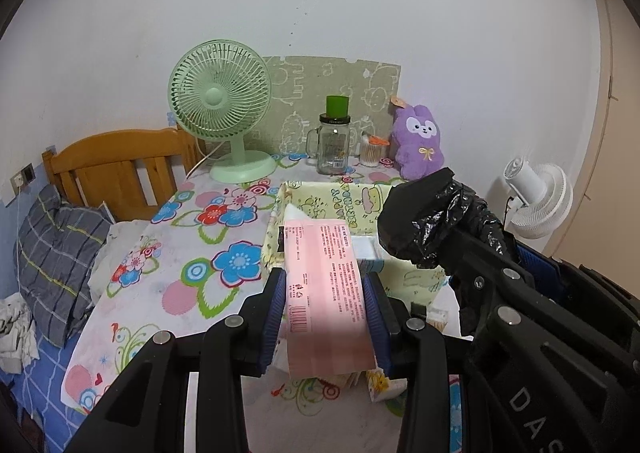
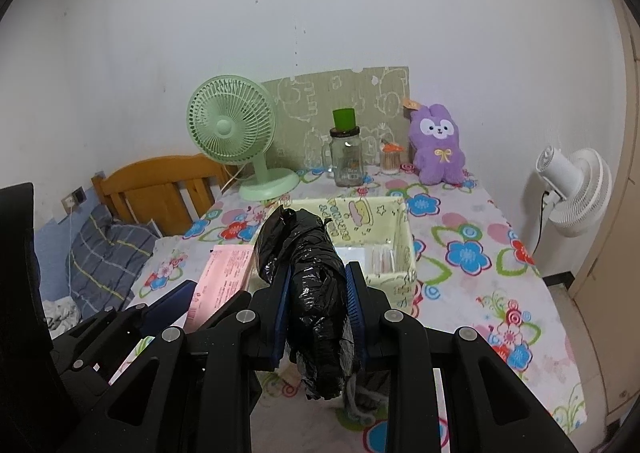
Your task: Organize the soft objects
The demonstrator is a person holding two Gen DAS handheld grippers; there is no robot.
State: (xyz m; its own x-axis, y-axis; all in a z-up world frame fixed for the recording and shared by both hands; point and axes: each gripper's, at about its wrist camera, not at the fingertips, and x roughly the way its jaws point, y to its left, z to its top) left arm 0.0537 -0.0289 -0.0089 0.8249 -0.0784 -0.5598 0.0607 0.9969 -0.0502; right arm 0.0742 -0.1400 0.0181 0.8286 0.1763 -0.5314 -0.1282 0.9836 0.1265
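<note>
My left gripper (image 1: 326, 285) is shut on a soft pink pack (image 1: 326, 277) printed with small text and a barcode, held in the air at the near left corner of a pale yellow cartoon-print box (image 1: 360, 201). My right gripper (image 2: 318, 285) is shut on a crumpled black plastic bag bundle (image 2: 310, 273), lifted in front of the same box (image 2: 368, 209). In the left wrist view the black bundle (image 1: 432, 221) and the right gripper (image 1: 404, 231) show at the right. The pink pack (image 2: 224, 277) shows at the left of the right wrist view. Flat white packs lie inside the box.
On the flower-print tablecloth (image 2: 460, 253) stand a green fan (image 2: 236, 129), a glass jar with a green cap (image 2: 348, 157), a cotton swab tub (image 2: 390, 159) and a purple plush rabbit (image 2: 438, 145). A white fan (image 2: 576, 189) stands at the right; a bed with a wooden headboard (image 1: 116, 165) at the left.
</note>
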